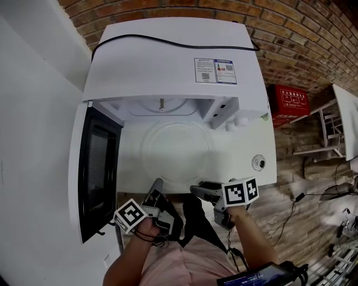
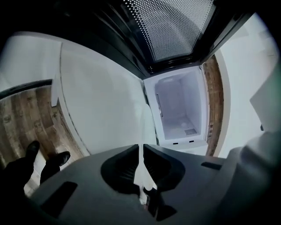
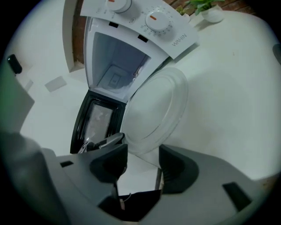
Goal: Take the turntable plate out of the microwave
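Observation:
The white microwave [image 1: 168,61] stands on a white table [image 1: 251,145] with its door [image 1: 98,167] swung open to the left. Its cavity [image 3: 116,66] holds no plate. The clear glass turntable plate [image 1: 178,151] lies flat on the table in front of the opening. My right gripper [image 1: 200,191] is open at the plate's [image 3: 156,110] near rim, its pads [image 3: 173,165] not pressing on it. My left gripper [image 1: 156,185] is shut and holds nothing, just left of the plate's near edge. In the left gripper view the left gripper [image 2: 140,151] points at the cavity [image 2: 180,105].
A black cable [image 1: 168,42] lies across the microwave's top. A small round fitting [image 1: 258,162] sits on the table's right side. A red box [image 1: 288,103] and white furniture [image 1: 335,128] stand right of the table, against a brick wall. A potted plant [image 3: 206,9] stands behind the microwave.

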A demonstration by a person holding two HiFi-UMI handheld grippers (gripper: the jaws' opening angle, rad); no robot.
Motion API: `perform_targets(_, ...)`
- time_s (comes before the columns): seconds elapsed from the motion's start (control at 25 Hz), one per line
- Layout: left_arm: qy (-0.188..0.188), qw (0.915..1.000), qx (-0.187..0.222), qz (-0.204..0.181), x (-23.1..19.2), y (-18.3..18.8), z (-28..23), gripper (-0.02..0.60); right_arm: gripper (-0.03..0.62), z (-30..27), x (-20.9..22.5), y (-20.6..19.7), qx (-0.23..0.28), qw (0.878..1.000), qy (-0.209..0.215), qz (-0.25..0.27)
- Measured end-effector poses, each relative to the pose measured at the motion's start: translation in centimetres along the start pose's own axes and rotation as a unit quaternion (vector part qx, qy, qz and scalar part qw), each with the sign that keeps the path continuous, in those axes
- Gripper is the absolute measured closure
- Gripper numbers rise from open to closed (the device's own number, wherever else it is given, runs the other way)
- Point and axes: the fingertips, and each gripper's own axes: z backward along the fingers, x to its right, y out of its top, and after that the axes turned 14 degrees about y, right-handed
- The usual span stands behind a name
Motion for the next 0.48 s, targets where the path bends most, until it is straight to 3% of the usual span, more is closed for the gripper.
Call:
perform_targets(0.28, 0.016, 0.9999, -0.007, -0.001, -1.0, -0.1, -0.4, 0.544, 0.379, 1.0, 0.2, -0.1, -0.003, 0.999, -0.023, 0.026)
perform_targets(0.48, 0.024, 0.9996, -0.015, -0.003, -1.3, -0.1, -0.6, 0.54, 0.395, 0.8, 0.2, -0.6, -0.011, 1.0, -0.015, 0.017)
